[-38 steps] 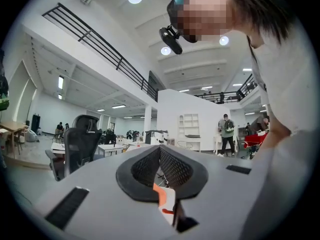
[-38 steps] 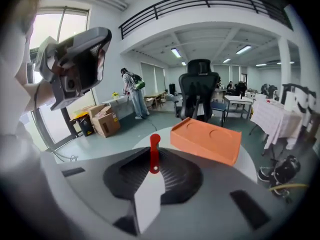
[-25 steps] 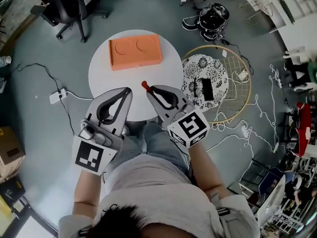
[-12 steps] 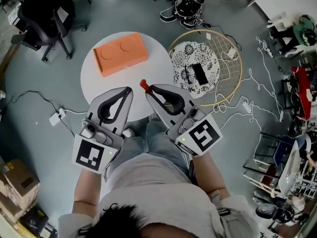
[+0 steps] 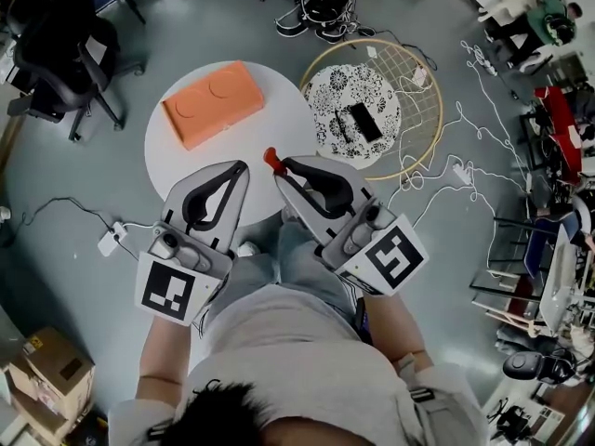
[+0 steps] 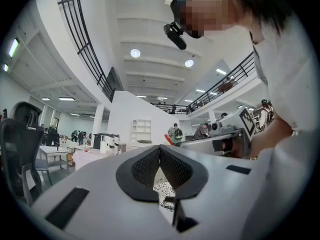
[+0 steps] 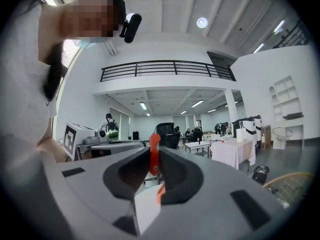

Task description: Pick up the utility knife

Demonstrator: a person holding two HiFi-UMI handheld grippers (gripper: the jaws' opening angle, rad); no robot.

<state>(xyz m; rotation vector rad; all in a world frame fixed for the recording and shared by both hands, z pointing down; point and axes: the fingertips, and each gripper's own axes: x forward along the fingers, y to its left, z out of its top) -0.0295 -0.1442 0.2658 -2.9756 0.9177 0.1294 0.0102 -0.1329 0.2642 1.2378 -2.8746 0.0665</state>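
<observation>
Utility knife (image 5: 272, 160) stays clamped in the right gripper (image 5: 283, 168), held above the white table (image 5: 279, 124); pickup looks complete. Left gripper (image 5: 241, 169) is closed and empty.

bright even ceiling light, sharp focus, strong fisheye edges

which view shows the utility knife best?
Right gripper view: the utility knife sits close-up, clamped between the right gripper's jaws. Head view shows only its red tip; left gripper view, a small red sliver.
</observation>
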